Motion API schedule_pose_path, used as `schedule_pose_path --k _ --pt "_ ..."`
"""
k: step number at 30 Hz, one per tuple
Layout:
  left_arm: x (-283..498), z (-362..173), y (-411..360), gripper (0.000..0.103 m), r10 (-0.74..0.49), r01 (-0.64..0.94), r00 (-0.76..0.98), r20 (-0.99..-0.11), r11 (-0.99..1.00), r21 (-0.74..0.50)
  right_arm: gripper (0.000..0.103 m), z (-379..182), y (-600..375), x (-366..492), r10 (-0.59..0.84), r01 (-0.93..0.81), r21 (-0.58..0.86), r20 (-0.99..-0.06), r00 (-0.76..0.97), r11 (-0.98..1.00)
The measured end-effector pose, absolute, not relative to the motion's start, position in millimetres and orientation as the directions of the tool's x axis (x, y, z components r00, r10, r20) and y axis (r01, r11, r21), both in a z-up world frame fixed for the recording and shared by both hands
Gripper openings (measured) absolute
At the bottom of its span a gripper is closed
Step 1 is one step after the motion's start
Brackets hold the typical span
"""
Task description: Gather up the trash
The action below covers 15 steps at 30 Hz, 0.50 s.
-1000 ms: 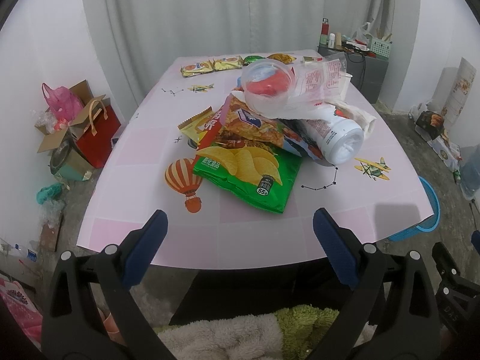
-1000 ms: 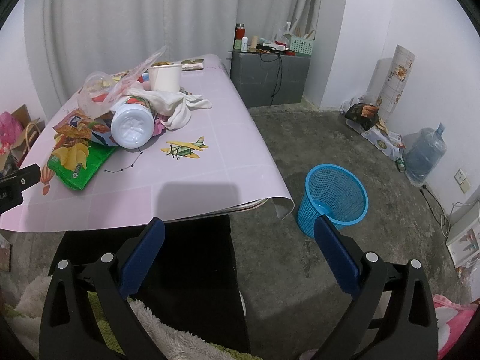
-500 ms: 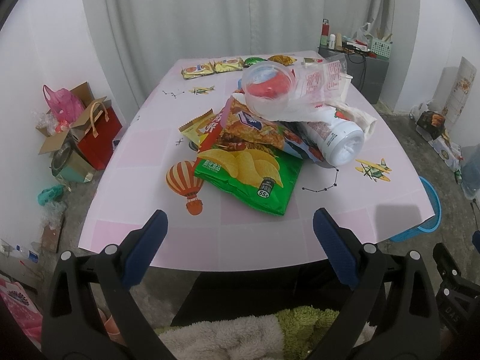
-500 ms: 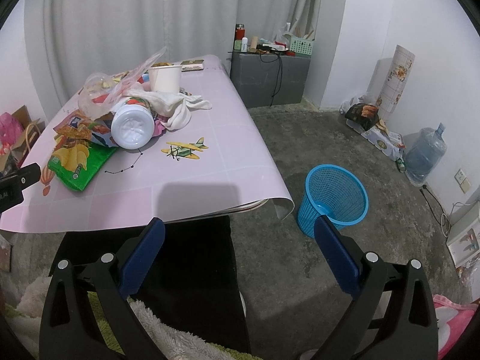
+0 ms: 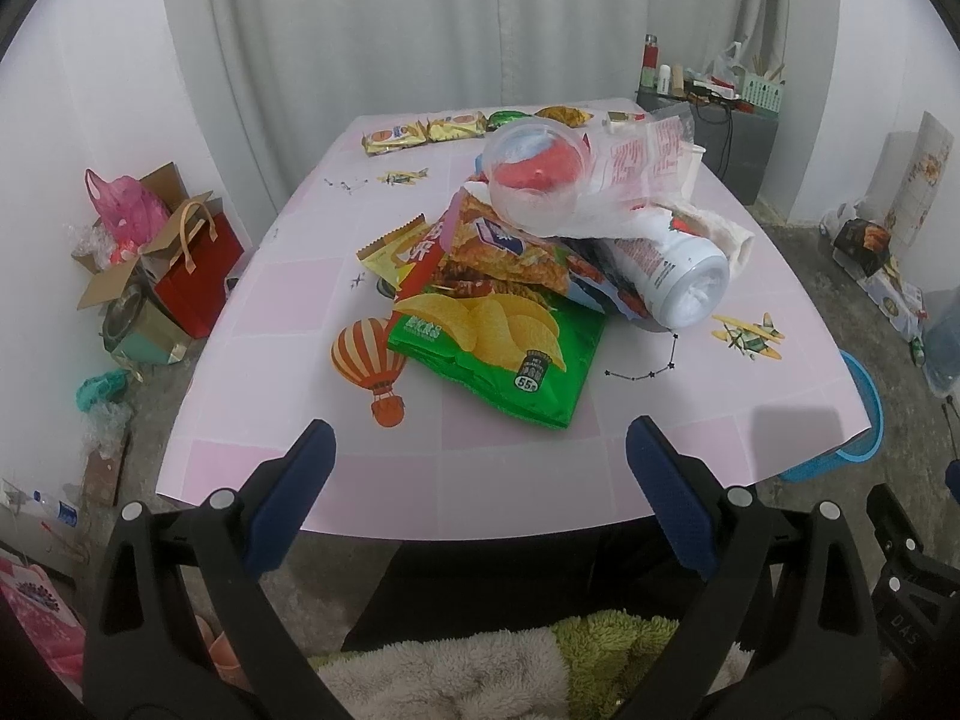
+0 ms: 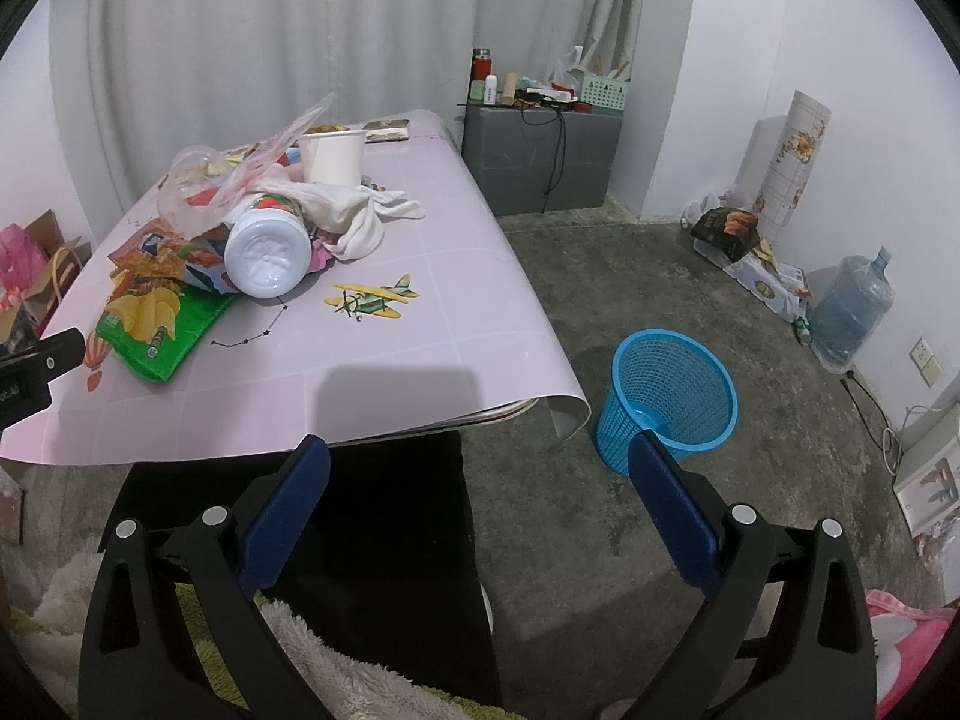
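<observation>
Left hand-held gripper (image 5: 477, 450) gapes before trash pile (image 5: 540, 258).

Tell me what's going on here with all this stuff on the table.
A person holds a two-finger tool in each hand, both open and empty, short of the pink table. The left tool faces a heap of trash: a green chip bag, other snack wrappers, a white bottle on its side and a clear plastic cup. The right tool looks toward a blue basket on the floor beside the table. Nothing has been picked up yet.
</observation>
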<state>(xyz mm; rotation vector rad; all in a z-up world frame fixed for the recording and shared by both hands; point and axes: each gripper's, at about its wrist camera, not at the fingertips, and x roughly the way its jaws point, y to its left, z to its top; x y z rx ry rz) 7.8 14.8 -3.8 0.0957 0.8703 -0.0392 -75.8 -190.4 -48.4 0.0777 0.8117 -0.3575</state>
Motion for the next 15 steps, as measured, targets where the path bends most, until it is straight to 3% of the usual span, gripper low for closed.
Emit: schedule_pose_path --k 15 --pt "9.8 -8.4 12.4 0.093 0.013 0.075 0.628 -0.778 0.994 0.076 0.097 -53.4 -191.4 -73.2 -0.278 0.342 -0.063 -0.726 0.628 0.937"
